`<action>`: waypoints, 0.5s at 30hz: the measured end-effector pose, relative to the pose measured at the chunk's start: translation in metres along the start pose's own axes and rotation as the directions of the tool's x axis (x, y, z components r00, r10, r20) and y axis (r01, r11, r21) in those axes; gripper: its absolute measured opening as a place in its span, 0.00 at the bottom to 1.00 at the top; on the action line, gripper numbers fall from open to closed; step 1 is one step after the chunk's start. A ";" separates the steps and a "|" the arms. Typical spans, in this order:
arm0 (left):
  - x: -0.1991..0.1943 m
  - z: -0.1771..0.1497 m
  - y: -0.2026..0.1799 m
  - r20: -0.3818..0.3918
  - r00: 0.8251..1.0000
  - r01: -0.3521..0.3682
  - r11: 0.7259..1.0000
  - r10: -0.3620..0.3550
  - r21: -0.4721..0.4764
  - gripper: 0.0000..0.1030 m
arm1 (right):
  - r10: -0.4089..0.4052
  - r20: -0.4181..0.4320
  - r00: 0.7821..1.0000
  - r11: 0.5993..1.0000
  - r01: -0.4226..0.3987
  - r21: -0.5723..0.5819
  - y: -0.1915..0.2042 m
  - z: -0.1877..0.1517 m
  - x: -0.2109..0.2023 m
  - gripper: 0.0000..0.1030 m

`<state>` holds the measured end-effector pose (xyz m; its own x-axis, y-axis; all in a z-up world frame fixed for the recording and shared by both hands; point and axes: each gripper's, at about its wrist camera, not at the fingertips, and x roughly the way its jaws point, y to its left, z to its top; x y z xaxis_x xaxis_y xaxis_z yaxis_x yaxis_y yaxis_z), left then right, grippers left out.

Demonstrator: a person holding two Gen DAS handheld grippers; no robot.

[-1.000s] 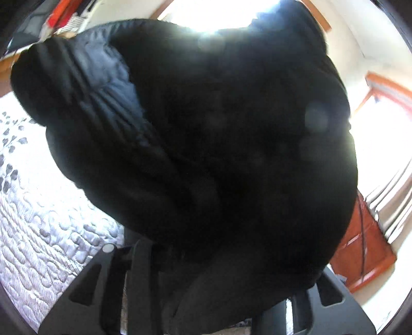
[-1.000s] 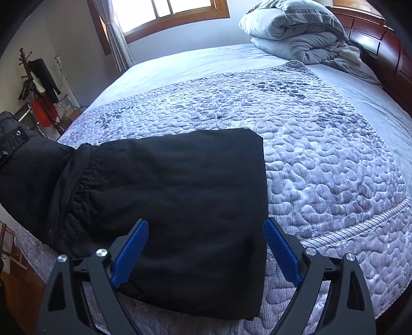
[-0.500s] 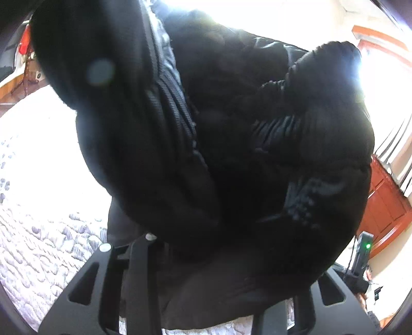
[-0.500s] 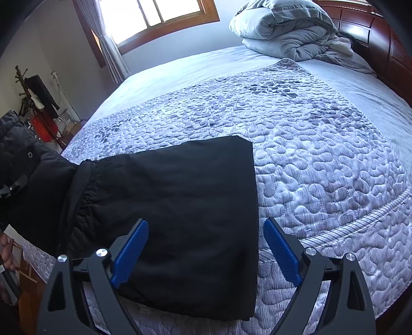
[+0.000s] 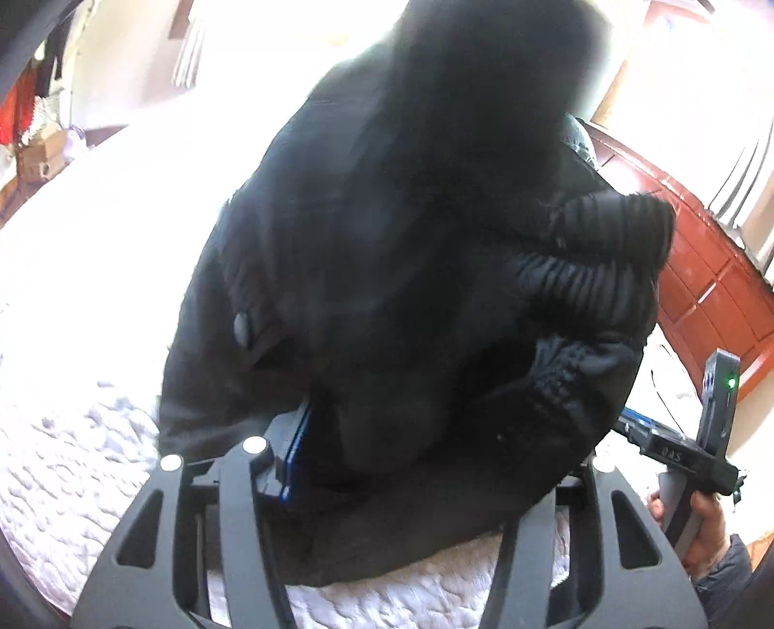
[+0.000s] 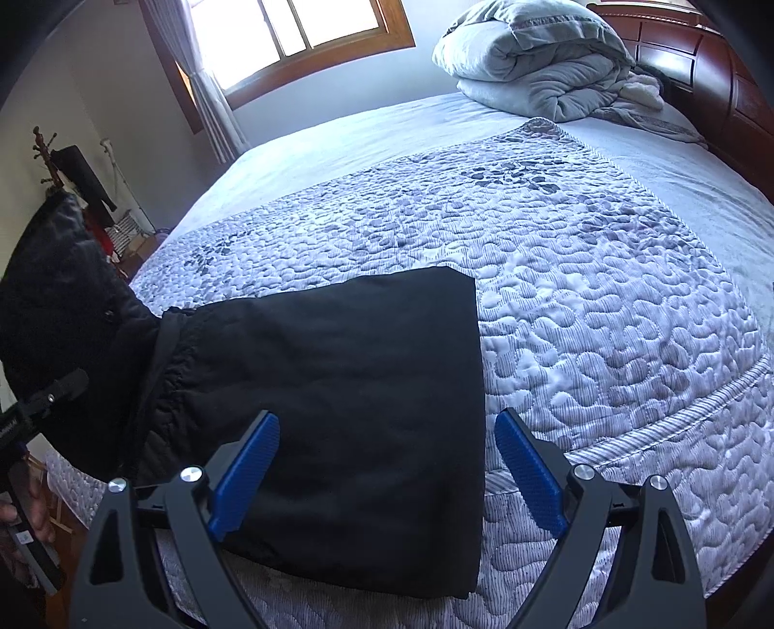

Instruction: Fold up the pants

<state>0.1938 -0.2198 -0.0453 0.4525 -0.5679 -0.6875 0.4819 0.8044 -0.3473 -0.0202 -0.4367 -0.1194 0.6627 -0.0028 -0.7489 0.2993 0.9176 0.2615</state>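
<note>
Setting: a bed point(image 6: 604, 300) covered by a pale quilted bedspread point(image 6: 580, 290) with a pebble pattern and grey leaf prints.

Pants: black pants point(image 6: 348, 377) lie partly folded flat on the bedspread near the bed's front edge, towards its front left corner. Their right-hand edge is a straight fold line. Their left end, with a gathered elastic waistband, rises off the bed at the left edge.

Left gripper: the left gripper point(image 5: 411, 464) holds up a thick bunch of the black pants, which fills most of the left wrist view. Cloth is pinched between its fingers. One blue finger pad point(image 5: 295, 450) presses against the fabric; the other finger is hidden behind it. A ribbed cuff or waistband point(image 5: 595, 261) bulges at the upper right of the bundle.

Right gripper: the right gripper point(image 6: 387, 474) hovers above the folded part of the pants, fingers spread wide, gripping nothing. Its blue pads point(image 6: 246, 474) sit either side of the pants' right portion.

Background: a folded grey duvet point(image 6: 532, 63) rests at the far right corner by a dark wooden headboard point(image 6: 716, 72). A wood-framed window point(image 6: 300, 43) is on the far wall.
</note>
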 end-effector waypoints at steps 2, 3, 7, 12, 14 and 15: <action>0.009 -0.002 -0.006 -0.025 1.000 0.001 1.000 -0.001 0.022 0.50 | 0.003 0.001 1.000 1.000 -0.003 0.005 -0.001 0.000 0.000 0.89; 0.016 -0.004 -0.007 -0.039 0.999 0.001 1.000 0.000 0.029 0.50 | 0.006 0.001 1.000 1.000 -0.006 0.008 -0.002 0.000 0.000 0.89; 0.020 -0.008 -0.004 -0.072 0.997 0.004 0.999 -0.001 0.047 0.51 | 0.014 -0.001 1.000 1.000 -0.014 0.013 -0.002 0.000 -0.001 0.89; 0.031 -0.011 0.013 -0.100 0.995 0.007 0.998 -0.001 0.062 0.56 | 0.048 -0.003 0.999 0.998 -0.048 0.028 0.000 0.004 -0.004 0.90; 0.038 -0.019 0.012 -0.119 0.993 0.017 0.997 -0.009 0.070 0.60 | 0.085 -0.005 0.996 0.995 -0.084 0.051 0.000 0.007 -0.005 0.91; 0.042 -0.020 0.010 -0.140 0.990 0.018 0.997 -0.007 0.076 0.62 | 0.106 -0.007 0.994 0.992 -0.105 0.063 0.001 0.009 -0.005 0.92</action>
<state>0.2032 -0.2322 -0.0904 0.3393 -0.5436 -0.7677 0.5458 0.7785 -0.3100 -0.0174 -0.4390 -0.1100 0.6857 0.0974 -0.7213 0.2704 0.8860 0.3766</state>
